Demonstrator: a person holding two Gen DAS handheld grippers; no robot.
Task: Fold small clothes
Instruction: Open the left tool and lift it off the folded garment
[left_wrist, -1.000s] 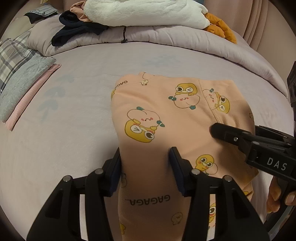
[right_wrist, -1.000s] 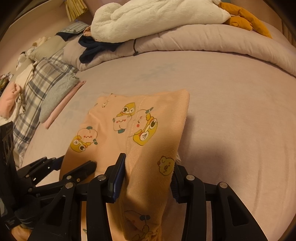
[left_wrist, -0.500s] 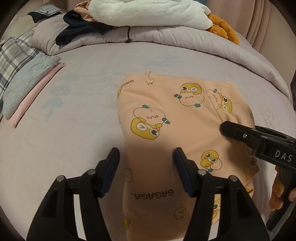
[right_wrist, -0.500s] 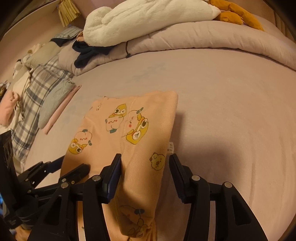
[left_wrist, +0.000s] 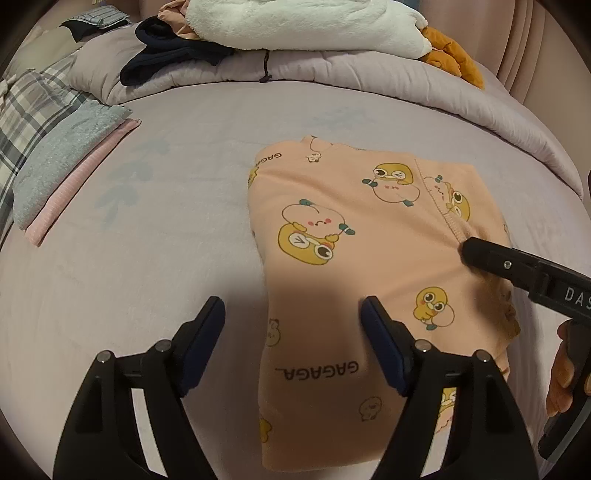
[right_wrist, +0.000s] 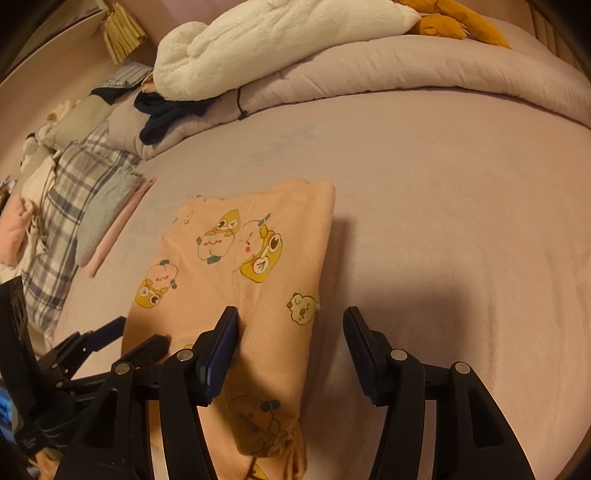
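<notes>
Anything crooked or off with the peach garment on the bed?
Mostly tidy. The peach garment lies folded flat, but a layer peeks out past its far edge, and the near end bunches slightly.

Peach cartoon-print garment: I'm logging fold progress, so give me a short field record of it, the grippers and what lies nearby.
garment: peach cartoon-print garment, folded over, lying on the lilac bed sheet
left gripper: jaws opening, pads clear of the cloth, garment edge between them
right gripper: jaws opening astride the garment's right edge, no pinch
nearby: folded grey and pink stack at left; white fleece blanket on the rolled duvet
</notes>
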